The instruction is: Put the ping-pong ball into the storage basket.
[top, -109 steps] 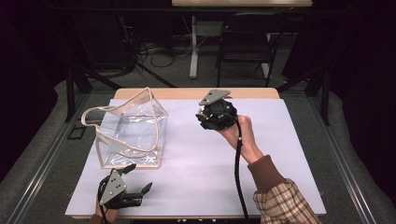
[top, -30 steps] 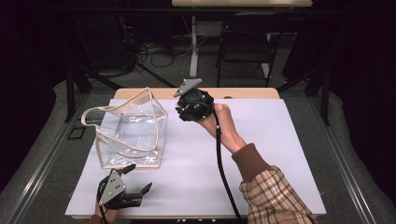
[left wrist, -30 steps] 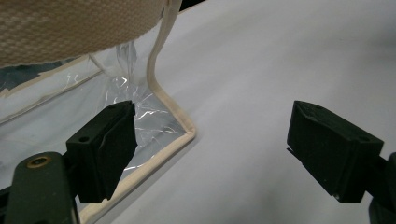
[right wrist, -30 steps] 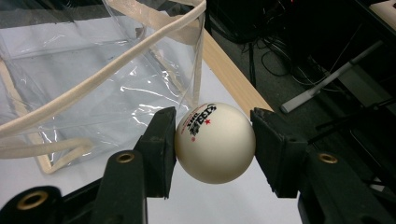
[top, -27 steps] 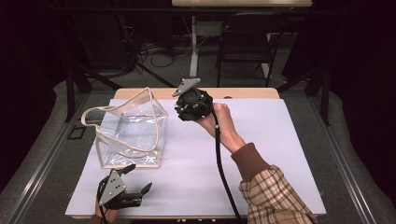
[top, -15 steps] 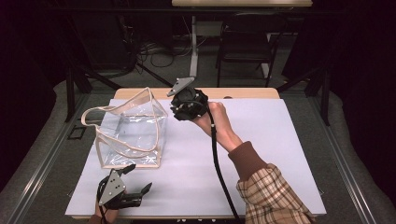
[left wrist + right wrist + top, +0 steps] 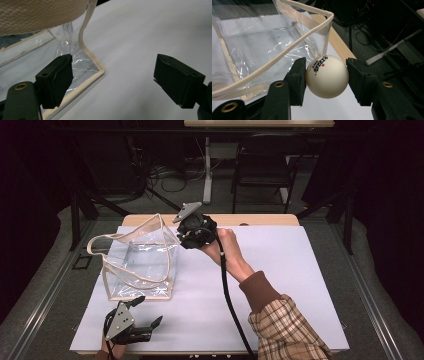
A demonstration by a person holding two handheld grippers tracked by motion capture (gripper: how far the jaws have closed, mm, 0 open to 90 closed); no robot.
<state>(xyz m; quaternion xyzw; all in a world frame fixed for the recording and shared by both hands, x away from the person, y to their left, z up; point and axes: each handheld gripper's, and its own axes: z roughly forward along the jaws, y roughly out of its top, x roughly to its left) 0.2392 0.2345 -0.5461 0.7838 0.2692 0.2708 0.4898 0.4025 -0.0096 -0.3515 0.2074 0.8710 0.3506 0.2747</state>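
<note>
Ball, white with printed lettering, sits clamped between the jaws of the right gripper, which has travelled left to the rim of the clear bag; release into it looks near. Left gripper rests gaping and empty by the bag's near corner. Count: one ball, one bag, two grippers.

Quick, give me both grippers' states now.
Left gripper: open, holding nothing, beside the clear bag.
Right gripper: shut on the white ball.
</note>
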